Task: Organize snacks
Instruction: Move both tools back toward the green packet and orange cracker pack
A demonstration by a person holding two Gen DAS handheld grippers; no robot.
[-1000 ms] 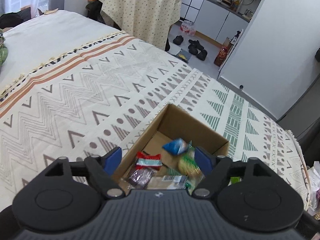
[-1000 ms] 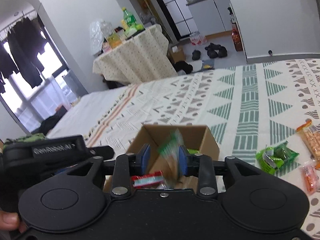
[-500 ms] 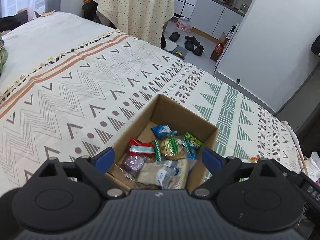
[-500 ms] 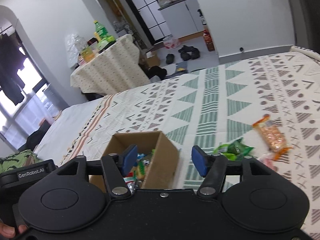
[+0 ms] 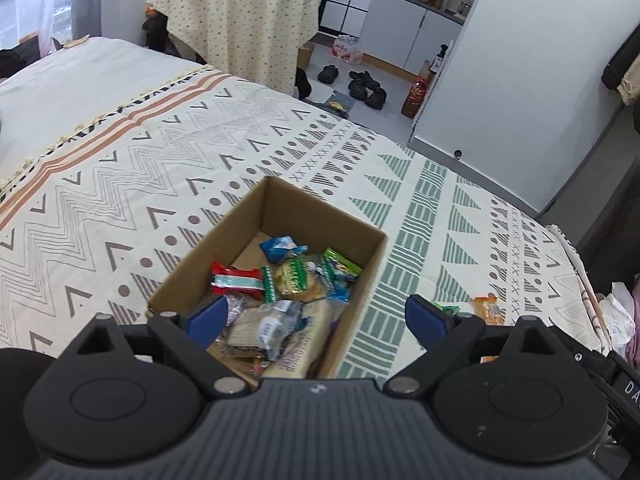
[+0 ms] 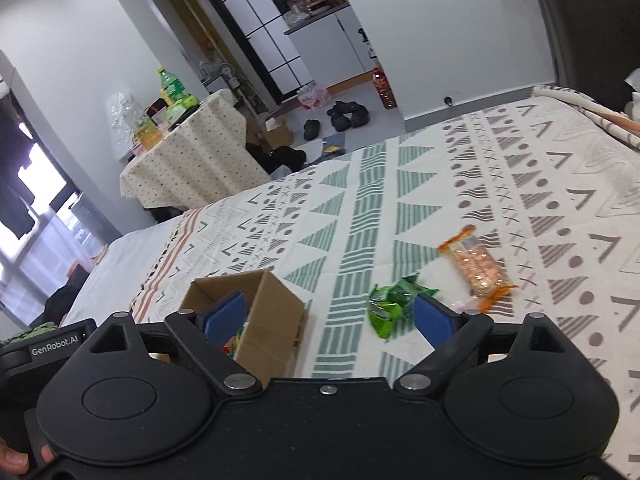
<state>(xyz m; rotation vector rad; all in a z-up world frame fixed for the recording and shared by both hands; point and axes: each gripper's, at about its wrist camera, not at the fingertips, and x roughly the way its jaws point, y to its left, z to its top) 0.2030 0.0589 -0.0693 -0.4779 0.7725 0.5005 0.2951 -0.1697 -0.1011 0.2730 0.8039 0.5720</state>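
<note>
A: While both sets of jaws are spread and empty, any readable text?
B: "GenRobot.AI" on left gripper (image 6: 52,350), right view only. Cardboard box (image 5: 224,256) at 12 o'clock of left gripper (image 5: 316,320); green packet (image 6: 390,300) and orange packet (image 6: 476,266) at 12–1 of right gripper (image 6: 330,316).

Soft, even daylight fills both views, coming from the window (image 6: 28,216), which blows out to white glare in the right wrist view. Fisheye distortion bends the walls and the bed (image 5: 120,168) edges toward the frame borders. Shadows are faint, and the green snack packet (image 6: 394,304) looks slightly motion-blurred.
</note>
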